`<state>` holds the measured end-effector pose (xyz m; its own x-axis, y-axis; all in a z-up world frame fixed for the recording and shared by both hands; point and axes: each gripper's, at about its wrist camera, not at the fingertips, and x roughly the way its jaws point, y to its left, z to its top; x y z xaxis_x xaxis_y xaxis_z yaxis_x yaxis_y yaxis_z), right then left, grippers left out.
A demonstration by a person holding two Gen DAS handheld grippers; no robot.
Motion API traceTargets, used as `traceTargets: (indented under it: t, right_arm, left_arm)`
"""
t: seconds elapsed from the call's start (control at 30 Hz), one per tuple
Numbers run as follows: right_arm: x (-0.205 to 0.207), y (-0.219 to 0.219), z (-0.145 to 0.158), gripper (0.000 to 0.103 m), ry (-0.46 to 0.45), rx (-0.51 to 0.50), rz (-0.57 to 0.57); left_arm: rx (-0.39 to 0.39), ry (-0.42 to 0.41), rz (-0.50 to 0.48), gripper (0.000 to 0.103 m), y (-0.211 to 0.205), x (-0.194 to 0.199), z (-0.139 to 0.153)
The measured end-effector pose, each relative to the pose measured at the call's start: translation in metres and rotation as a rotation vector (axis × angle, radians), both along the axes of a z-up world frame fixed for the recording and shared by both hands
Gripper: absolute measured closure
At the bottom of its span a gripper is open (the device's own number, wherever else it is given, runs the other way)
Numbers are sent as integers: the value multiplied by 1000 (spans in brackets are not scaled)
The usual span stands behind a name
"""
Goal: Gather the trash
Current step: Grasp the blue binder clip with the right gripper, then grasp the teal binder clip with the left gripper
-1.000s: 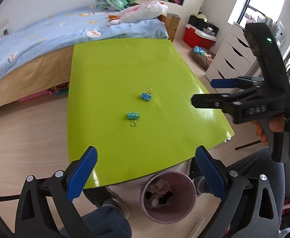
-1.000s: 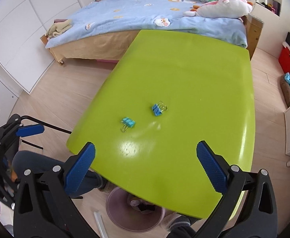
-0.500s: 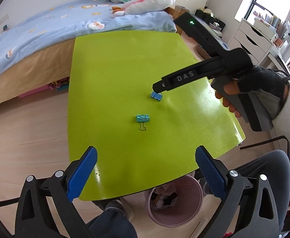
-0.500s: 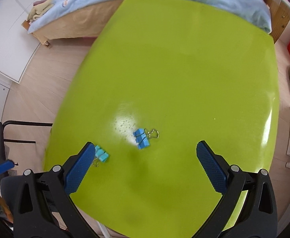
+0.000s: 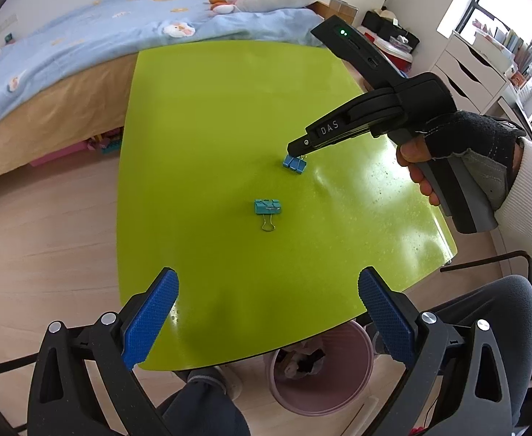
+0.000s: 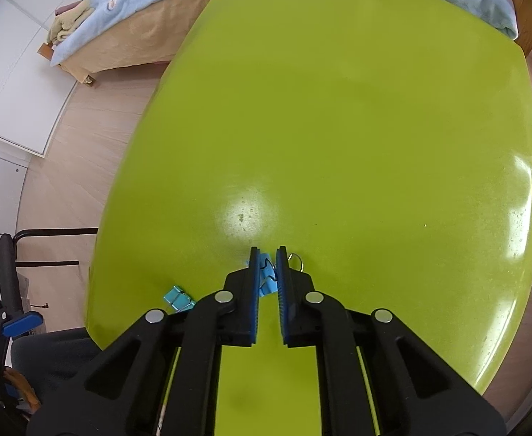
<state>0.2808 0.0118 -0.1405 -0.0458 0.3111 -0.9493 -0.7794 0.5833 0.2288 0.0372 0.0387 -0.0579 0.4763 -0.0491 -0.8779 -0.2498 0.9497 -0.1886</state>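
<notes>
a: where's the blue binder clip (image 6: pixel 266 279)?

b: on the green table (image 6: pixel 338 127), past its middle toward one o'clock in the left wrist view, with the right gripper (image 6: pixel 266 262) closing on it; its blue pads (image 6: pixel 254 283) are narrow, pressing the clip on both sides.

a: and the other one?

b: a second binder clip (image 5: pixel 267 207) lies just beside it, toward seven o'clock, wire loop pointing at the near edge.

a: the left gripper (image 5: pixel 267 312)?

b: jaws wide, nothing between them, over the near edge. a pink bin (image 5: pixel 346 370) stands under that edge at five o'clock.
</notes>
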Motion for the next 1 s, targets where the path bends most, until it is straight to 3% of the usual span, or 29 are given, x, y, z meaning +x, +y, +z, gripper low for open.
traceTargets:
  t: [0.07,0.43,0.93,1.0]
  right_arm:
    - [-2,-1,4,102,-5,10,-1]
    - [-8,-21,27,102,-26,56,-38]
    - [-6,-70,44,102,-62,54,-83]
    - [-6,-74,44,102,-63,55,-87]
  left_arm:
    - [0,0,-2,8,-1,2,0]
    - [10,18,-20,8,-4,27,-6]
    - [57,182,-2,9,2,96,-57]
    - [61,196,-1,25,1,100,-63]
